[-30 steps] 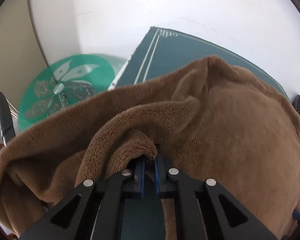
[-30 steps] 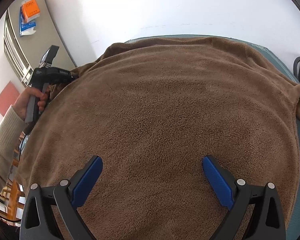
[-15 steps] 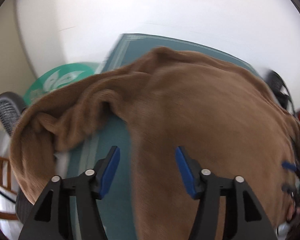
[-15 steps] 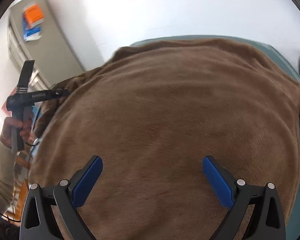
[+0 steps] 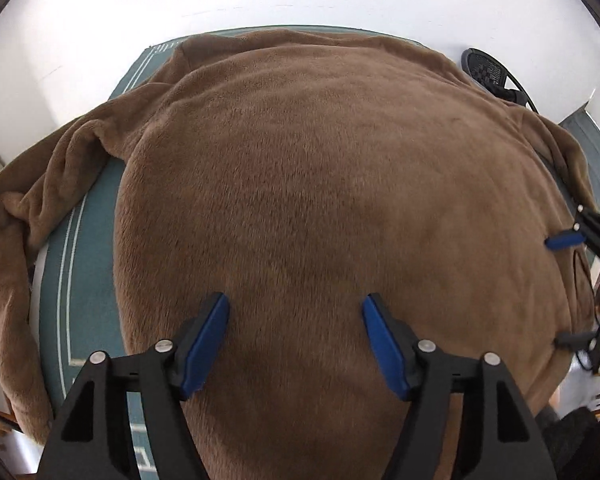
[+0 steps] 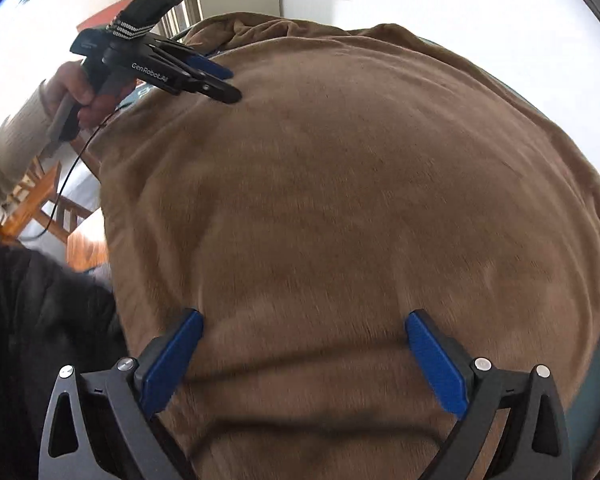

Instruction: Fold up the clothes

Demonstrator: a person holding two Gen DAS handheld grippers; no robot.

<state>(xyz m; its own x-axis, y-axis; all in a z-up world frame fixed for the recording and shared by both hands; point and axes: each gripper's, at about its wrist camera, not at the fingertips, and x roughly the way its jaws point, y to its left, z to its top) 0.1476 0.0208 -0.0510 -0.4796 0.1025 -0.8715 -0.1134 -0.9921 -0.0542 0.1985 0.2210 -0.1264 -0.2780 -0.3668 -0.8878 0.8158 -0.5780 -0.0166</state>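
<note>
1. Presently, I see the brown fleece sweater [image 5: 332, 184] spread flat over the green table mat [image 5: 80, 264], one sleeve [image 5: 32, 208] bunched and trailing off the mat's left edge.
2. My left gripper [image 5: 296, 328] hovers over the body, fingers spread and empty; my right gripper [image 6: 304, 344] likewise, released, above a shallow ridge in the pile.
3. I judge the fleece thick, soft and limp, moderately heavy, not slippery: pinch hem or sleeve cuff, not mid-panel.
</note>
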